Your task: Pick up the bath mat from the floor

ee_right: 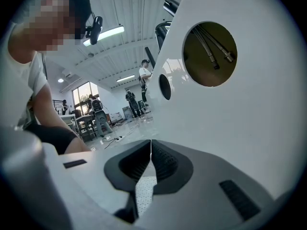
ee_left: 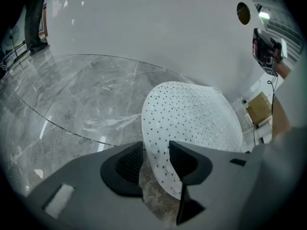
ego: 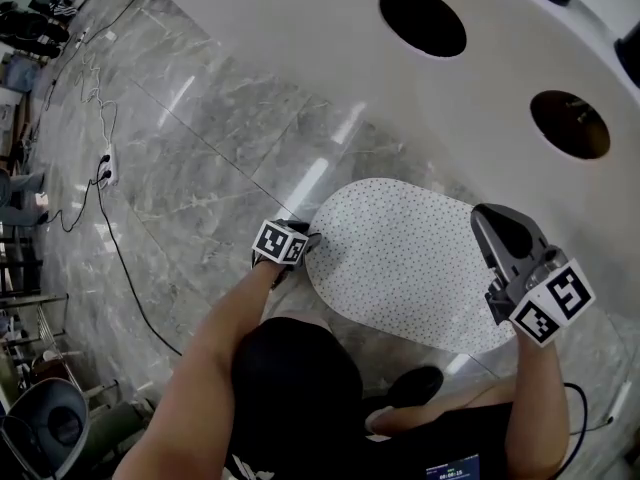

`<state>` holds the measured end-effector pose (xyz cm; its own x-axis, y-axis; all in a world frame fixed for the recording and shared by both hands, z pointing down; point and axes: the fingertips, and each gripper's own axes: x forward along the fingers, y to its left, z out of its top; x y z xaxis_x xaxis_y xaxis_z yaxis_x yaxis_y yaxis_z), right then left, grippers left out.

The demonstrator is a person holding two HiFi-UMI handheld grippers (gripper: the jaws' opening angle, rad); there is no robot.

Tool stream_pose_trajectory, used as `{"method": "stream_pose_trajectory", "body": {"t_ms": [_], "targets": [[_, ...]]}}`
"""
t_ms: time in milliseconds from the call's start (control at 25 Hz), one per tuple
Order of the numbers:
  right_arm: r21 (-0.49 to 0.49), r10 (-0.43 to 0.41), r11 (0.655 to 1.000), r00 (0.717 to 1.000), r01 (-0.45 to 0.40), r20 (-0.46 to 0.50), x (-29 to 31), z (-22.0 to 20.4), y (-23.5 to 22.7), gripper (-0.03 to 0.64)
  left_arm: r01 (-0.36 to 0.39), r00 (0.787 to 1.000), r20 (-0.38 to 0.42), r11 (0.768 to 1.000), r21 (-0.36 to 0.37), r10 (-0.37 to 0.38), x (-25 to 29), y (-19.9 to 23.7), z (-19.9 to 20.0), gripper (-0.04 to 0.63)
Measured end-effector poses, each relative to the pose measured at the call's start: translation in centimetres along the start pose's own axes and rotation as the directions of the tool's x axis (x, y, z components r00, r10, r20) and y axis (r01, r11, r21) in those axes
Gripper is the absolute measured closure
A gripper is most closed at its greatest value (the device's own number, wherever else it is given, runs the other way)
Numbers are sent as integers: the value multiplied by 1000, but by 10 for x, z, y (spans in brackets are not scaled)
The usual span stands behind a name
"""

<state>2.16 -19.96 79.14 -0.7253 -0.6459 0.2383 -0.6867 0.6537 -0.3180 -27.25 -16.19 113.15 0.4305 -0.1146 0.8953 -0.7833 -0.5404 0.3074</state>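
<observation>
Our left gripper [ee_left: 156, 152] has its fingers apart, the bath mat's [ee_left: 192, 119] near edge between them. If we close too shallowly, that thin edge could slip back to the floor [ee_left: 86, 104]. Beyond, our right gripper's [ee_right: 150, 150] fingers are together, empty.

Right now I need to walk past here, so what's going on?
A person bends over a white dotted bath mat on the marble floor beside a white fixture. The left hand-held gripper is at the mat's edge, jaws open with the edge between them, not clamped. The right hand-held gripper is shut, empty, above the mat's other end.
</observation>
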Motion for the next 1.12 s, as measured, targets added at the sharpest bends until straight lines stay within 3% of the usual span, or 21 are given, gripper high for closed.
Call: {"method": "stream_pose_trajectory", "body": {"t_ms": [240,400,840,1120], "targets": [[9,1,1000,1000,-1,-18,-2,-7,-5,611,17,1000,14,1000,-23,-17,11,-3,-1,431],[15,5,1000,1000,-5,-18,-2,-8,-6,611,19,1000,15,999,-28,-18,11,-4,-1,494],[16,18,1000,999,-17,-37,2,-16,-6,611,-11,1000,-10,999,-33,11,17,3,-5,547],[24,26,999,999,-26,-34,3,-14,-7,611,6,1000,15,995,-103,-5,14,2,-2,572]]}}
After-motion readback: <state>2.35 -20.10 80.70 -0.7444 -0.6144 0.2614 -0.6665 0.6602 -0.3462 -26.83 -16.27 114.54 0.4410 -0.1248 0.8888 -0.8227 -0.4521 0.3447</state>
